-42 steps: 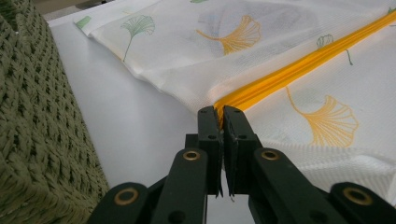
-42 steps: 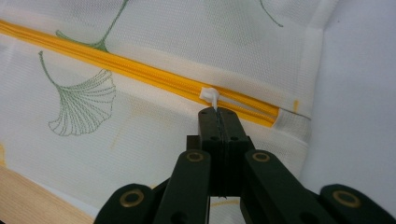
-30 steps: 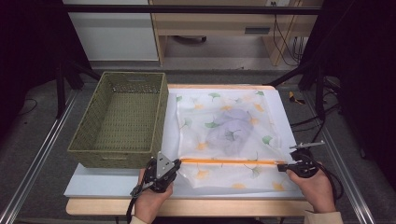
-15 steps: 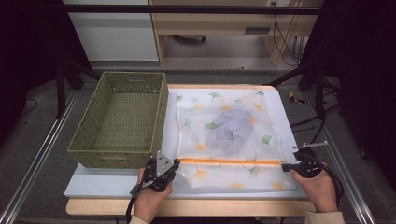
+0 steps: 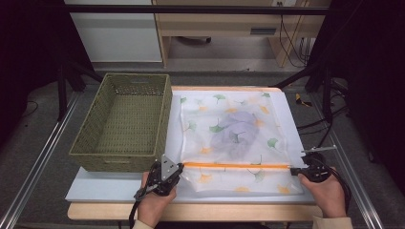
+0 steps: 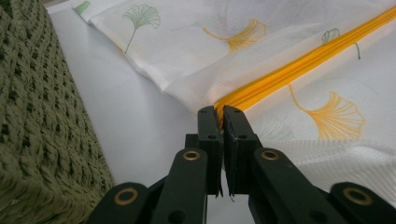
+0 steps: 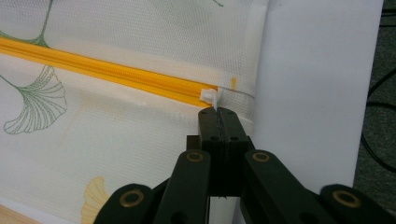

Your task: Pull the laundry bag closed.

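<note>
A white mesh bag (image 5: 229, 129) printed with green and orange leaves lies flat on the table, with a grey-purple bundle inside it. Its orange zipper (image 5: 236, 166) runs across the near side and is closed along its length. My left gripper (image 5: 180, 168) is shut on the bag's fabric at the zipper's left end (image 6: 221, 112). At the zipper's right end, my right gripper (image 5: 293, 170) is shut on the small white zipper pull (image 7: 210, 96). The bag's mesh (image 7: 140, 28) lies smooth on both sides of the zipper.
A green woven basket (image 5: 124, 121) stands empty on the left, its wall (image 6: 32, 116) close beside my left gripper. The bag rests on a white board (image 5: 296, 109) over the wooden table. Cables lie on the floor at the right (image 5: 329, 119).
</note>
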Demonstrator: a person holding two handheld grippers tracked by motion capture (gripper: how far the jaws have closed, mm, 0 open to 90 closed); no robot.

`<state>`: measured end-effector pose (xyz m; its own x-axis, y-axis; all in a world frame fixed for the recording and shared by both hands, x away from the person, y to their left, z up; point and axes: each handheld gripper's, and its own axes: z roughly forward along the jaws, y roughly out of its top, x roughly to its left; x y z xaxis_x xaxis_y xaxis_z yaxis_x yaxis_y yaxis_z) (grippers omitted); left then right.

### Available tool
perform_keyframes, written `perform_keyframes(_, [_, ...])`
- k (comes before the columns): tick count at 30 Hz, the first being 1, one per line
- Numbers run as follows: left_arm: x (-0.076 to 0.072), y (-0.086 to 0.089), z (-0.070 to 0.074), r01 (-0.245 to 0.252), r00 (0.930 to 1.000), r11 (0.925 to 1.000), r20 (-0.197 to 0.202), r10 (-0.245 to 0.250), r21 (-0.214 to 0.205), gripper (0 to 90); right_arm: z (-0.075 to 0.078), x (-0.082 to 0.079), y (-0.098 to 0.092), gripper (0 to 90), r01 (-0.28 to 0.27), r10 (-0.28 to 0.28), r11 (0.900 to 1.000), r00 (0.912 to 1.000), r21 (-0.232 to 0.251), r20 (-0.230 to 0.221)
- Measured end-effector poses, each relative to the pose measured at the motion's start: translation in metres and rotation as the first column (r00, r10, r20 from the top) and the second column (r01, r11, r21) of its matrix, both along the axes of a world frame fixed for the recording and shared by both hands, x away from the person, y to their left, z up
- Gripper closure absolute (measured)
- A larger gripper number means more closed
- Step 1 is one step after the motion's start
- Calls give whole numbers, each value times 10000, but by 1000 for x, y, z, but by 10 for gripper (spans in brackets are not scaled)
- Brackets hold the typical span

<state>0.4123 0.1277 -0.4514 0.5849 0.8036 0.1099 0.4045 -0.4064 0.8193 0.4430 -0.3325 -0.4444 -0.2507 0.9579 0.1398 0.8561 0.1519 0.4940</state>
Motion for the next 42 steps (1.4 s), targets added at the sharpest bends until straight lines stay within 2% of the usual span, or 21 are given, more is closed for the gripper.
perform_keyframes(4, [0, -1, -1, 45, 10000, 9998, -8, -45, 211, 864, 1, -1, 0, 900, 56, -56, 10000, 10000, -18, 60])
perform_keyframes(12, [0, -1, -1, 102, 9999, 9999, -4, -102, 86, 862, -1, -2, -1, 900, 110, -113, 9999, 9995, 111, 298])
perform_keyframes(17, [1, -2, -4, 180, 9998, 9997, -128, -178, 189, 859, -3, -5, 0, 900, -128, 125, 9999, 9980, 38, 620])
perform_keyframes(22, [1, -3, -6, 260, 9995, 9993, -179, -255, 272, 855, -6, -6, 2, 900, -247, 250, 9997, 9975, -54, 668])
perform_keyframes(27, [1, -6, -7, 369, 9992, 9989, -129, -365, 301, 837, -7, -8, 4, 890, -486, 499, 9987, 9931, -145, 1064])
perform_keyframes(28, [1, -6, -6, 384, 9992, 9986, -96, -381, 352, 819, -7, -8, 4, 869, -559, 570, 9984, 9917, -128, 1154])
perform_keyframes(31, [1, -7, -6, 385, 9993, 9991, 16, -386, 159, 786, -8, -9, 7, 810, -819, 826, 9966, 9861, -112, 1445])
perform_keyframes(32, [1, -6, -5, 451, 9990, 9988, 23, -451, 180, 761, -7, -10, 9, 789, -916, 919, 9958, 9838, -88, 1538])
perform_keyframes(33, [1, -7, -6, 421, 9991, 9991, 105, -421, -9, 737, -7, -10, 10, 770, -1019, 1022, 9947, 9807, -109, 1668])
perform_keyframes(35, [1, -9, -5, 550, 9984, 9984, 140, -548, -135, 666, -6, -11, 13, 714, -1159, 1161, 9932, 9739, -125, 1949])
perform_keyframes(36, [1, -9, -5, 591, 9981, 9981, 161, -588, -186, 627, -5, -11, 14, 681, -1213, 1218, 9925, 9689, -156, 2152])
perform_keyframes(40, [0, -12, -2, 793, 9962, 9959, 402, -775, -429, 511, -3, -11, 16, 524, -1192, 1159, 9929, 9588, -28, 2592])
perform_keyframes(42, [-1, -12, 0, 879, 9951, 9942, 502, -848, -626, 450, -1, -11, 16, 438, -1168, 1112, 9932, 9501, 17, 2913])
